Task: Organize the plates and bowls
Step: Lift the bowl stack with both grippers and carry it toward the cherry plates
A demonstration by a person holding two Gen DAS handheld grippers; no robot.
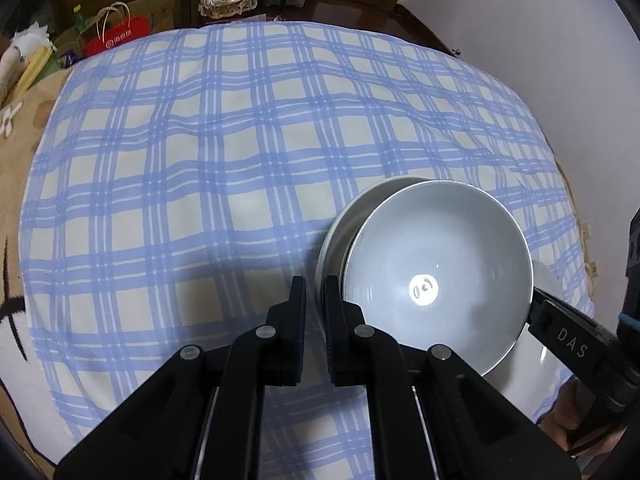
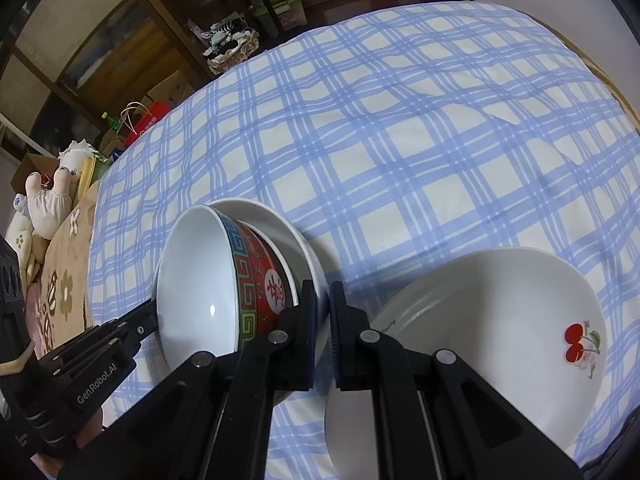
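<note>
Lighting is indoor, moderate and cool, apparently from overhead. A sharp glare spot sits in the white bowl [image 1: 438, 276]. Soft shadows fall on the checked cloth [image 1: 224, 152] toward 7 o'clock. Fisheye bending is strong, with dark vignette at the corners. The shelving [image 2: 132, 36] at 11 o'clock is dim and soft.

— What covers the table?
— A blue checked cloth [image 1: 224, 152], over a beige flowered blanket [image 2: 60, 280].
— And behind it?
— A red paper bag [image 1: 116, 36], a lace-trimmed basket [image 1: 229, 0], a stuffed toy [image 2: 48, 204] and wooden shelves [image 2: 168, 12].
</note>
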